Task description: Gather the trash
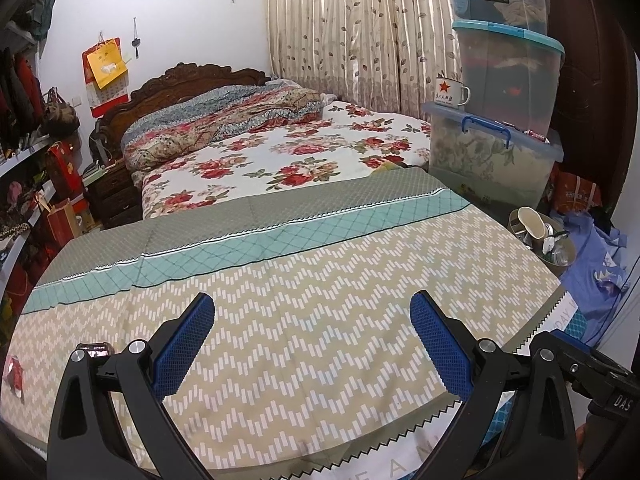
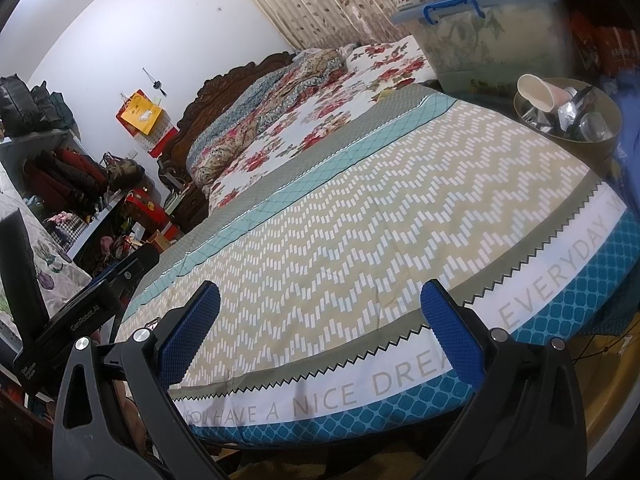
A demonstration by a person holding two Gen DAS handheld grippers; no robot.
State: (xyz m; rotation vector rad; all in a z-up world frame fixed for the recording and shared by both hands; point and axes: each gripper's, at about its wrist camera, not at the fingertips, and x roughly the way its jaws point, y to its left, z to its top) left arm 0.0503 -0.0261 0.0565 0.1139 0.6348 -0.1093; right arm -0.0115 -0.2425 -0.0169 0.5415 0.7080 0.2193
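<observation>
Left gripper (image 1: 312, 344): jaws spread wide, nothing between the blue pads; hovers over the zigzag-patterned bedspread (image 1: 304, 320).
Right gripper (image 2: 320, 328): jaws spread wide and empty, above the near edge of the same bedspread (image 2: 360, 216); its own body is cut off at the right edge of the left wrist view.
Trash bin (image 2: 568, 112): round container just beside the far right corner of the bed, on the floor side; base hidden by the bedspread edge.
Bin contents: a paper cup (image 2: 534, 92) lying tilted against the rim, plus crumpled silvery and clear pieces (image 2: 576, 116) that cannot be identified.
Red item (image 1: 14, 372): small red-and-white object on the bedspread at the far left, cut by the fisheye border; what it is cannot be told.
Small object (image 1: 96, 350): partly hidden behind the left finger's hinge, dark with a pinkish face; unreadable.
Storage boxes (image 1: 504, 76): stacked at the bed's right side, contents blurred; an enamel mug (image 1: 450, 92) stands on the lowest lid.
Printed border text: partly covered by the right gripper's fingers.
</observation>
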